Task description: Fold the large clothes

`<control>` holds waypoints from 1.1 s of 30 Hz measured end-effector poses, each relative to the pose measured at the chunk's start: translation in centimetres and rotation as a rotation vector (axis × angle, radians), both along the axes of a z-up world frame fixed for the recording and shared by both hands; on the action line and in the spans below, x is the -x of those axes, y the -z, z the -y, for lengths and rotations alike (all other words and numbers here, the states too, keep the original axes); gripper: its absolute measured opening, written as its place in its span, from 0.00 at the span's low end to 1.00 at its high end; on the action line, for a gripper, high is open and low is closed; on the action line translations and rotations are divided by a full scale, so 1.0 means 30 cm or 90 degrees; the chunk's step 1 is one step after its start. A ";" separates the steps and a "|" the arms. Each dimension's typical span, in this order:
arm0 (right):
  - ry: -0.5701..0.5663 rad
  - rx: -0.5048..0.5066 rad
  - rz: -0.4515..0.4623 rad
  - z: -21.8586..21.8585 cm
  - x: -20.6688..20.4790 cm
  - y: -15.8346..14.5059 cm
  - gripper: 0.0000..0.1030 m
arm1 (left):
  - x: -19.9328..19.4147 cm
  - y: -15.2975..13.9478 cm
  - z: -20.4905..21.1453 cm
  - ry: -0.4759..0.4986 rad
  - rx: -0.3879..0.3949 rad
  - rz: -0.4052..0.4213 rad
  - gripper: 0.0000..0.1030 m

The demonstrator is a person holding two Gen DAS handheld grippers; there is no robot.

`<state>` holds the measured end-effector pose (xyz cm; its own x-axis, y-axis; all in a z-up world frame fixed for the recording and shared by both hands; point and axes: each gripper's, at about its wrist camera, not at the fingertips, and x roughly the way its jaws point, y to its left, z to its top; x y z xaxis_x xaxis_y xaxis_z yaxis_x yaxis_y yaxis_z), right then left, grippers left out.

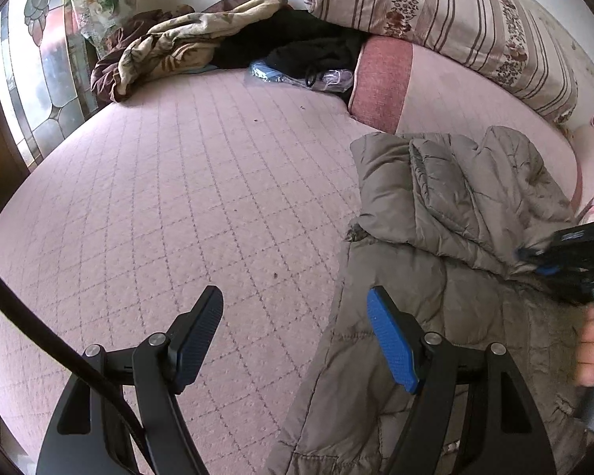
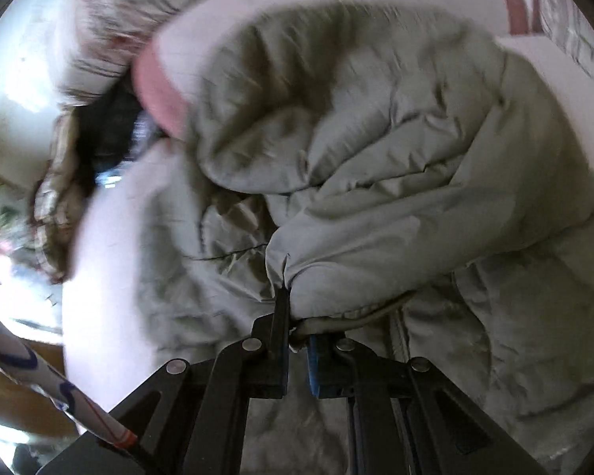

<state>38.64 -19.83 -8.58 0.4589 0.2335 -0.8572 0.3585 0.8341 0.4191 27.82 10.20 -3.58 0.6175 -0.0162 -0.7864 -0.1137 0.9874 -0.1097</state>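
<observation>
A grey-olive padded jacket (image 1: 447, 237) lies on the pink quilted bed (image 1: 178, 198), at the right of the left wrist view, with one part folded over its upper half. My left gripper (image 1: 293, 332) is open and empty, hovering over the jacket's left edge. My right gripper (image 2: 297, 316) is shut on a folded edge of the jacket (image 2: 376, 182) and holds it lifted; this view is blurred. The right gripper also shows at the right edge of the left wrist view (image 1: 530, 257), held by a hand.
A striped floral pillow (image 1: 435, 12) and a pink bolster (image 1: 384, 83) lie at the head of the bed. A crumpled beige-and-brown blanket (image 1: 170, 47), black clothes (image 1: 297, 39) and a plastic bag (image 1: 297, 75) lie at the far edge. A stained-glass panel (image 1: 47, 59) stands at left.
</observation>
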 end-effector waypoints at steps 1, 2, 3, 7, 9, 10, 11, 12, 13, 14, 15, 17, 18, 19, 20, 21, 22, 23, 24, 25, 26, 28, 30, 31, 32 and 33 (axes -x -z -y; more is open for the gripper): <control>0.002 0.000 -0.010 -0.004 -0.010 0.037 0.08 | -0.003 -0.001 0.003 0.000 -0.002 0.001 0.72; 0.002 0.008 -0.016 -0.010 -0.020 0.060 0.08 | -0.006 0.000 0.005 0.001 -0.002 0.000 0.72; 0.002 0.021 -0.020 -0.020 -0.024 0.082 0.08 | -0.009 0.002 0.006 0.002 -0.002 -0.002 0.72; -0.015 0.030 -0.013 -0.025 -0.032 0.093 0.11 | -0.007 0.003 0.009 0.005 -0.005 -0.002 0.72; -0.022 0.029 -0.013 -0.025 -0.039 0.088 0.12 | -0.003 -0.003 0.010 0.004 -0.011 0.004 0.72; -0.029 0.036 -0.010 -0.025 -0.036 0.079 0.15 | -0.001 -0.004 0.011 0.003 -0.014 0.006 0.72; -0.036 0.048 -0.006 -0.026 -0.024 0.061 0.21 | 0.001 -0.004 0.011 0.001 -0.018 0.008 0.72; -0.043 0.068 -0.001 -0.037 -0.007 0.038 0.27 | 0.003 -0.004 0.010 -0.001 -0.021 0.008 0.72; -0.052 0.093 0.015 -0.046 0.018 -0.001 0.39 | 0.007 -0.002 0.008 -0.004 -0.022 0.007 0.72; -0.060 0.100 0.029 -0.054 0.041 -0.027 0.52 | 0.009 0.000 0.004 -0.005 -0.022 0.006 0.72; -0.073 0.106 0.045 -0.061 0.075 -0.066 0.56 | 0.012 0.000 0.002 -0.006 -0.022 0.005 0.72; -0.095 0.133 0.069 -0.070 0.136 -0.135 0.57 | 0.019 -0.003 -0.006 -0.011 -0.023 0.007 0.72; -0.104 0.146 0.079 -0.071 0.165 -0.166 0.57 | 0.021 -0.006 -0.009 -0.013 -0.022 0.009 0.72; -0.108 0.156 0.088 -0.071 0.182 -0.190 0.57 | 0.023 -0.009 -0.012 -0.015 -0.021 0.010 0.72; -0.107 0.178 0.110 -0.066 0.211 -0.237 0.57 | 0.025 -0.011 -0.015 -0.017 -0.019 0.012 0.72; -0.101 0.190 0.123 -0.064 0.221 -0.263 0.57 | 0.028 -0.013 -0.017 -0.018 -0.019 0.013 0.72; -0.086 0.215 0.150 -0.054 0.231 -0.310 0.57 | 0.028 -0.014 -0.017 -0.019 -0.019 0.013 0.72; -0.073 0.234 0.169 -0.054 0.225 -0.337 0.57 | 0.029 -0.014 -0.017 -0.021 -0.020 0.014 0.72; -0.059 0.258 0.192 -0.050 0.221 -0.365 0.58 | 0.031 -0.014 -0.019 -0.022 -0.022 0.014 0.72; -0.045 0.292 0.219 -0.048 0.202 -0.394 0.65 | 0.031 -0.011 -0.018 -0.023 -0.023 0.014 0.72; -0.042 0.305 0.223 -0.045 0.174 -0.404 0.70 | 0.030 -0.009 -0.019 -0.023 -0.024 0.012 0.72; -0.037 0.313 0.197 -0.033 0.094 -0.381 0.70 | 0.026 -0.007 -0.022 -0.025 -0.023 0.009 0.72; -0.024 0.333 0.150 -0.009 0.022 -0.324 0.68 | 0.021 -0.005 -0.024 -0.026 -0.022 0.007 0.72; -0.019 0.339 0.125 0.000 -0.010 -0.281 0.58 | 0.019 -0.004 -0.025 -0.025 -0.021 0.006 0.72; -0.016 0.329 0.107 0.013 -0.024 -0.242 0.53 | 0.017 -0.005 -0.025 -0.024 -0.021 0.006 0.72; -0.014 0.298 0.083 0.026 -0.040 -0.183 0.53 | 0.015 -0.005 -0.024 -0.023 -0.020 0.006 0.72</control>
<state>39.84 -20.60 -3.10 0.5688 -0.1533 -0.8081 0.3087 0.9505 0.0369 27.38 10.92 -3.42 0.6251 0.0310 -0.7800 -0.1479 0.9858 -0.0793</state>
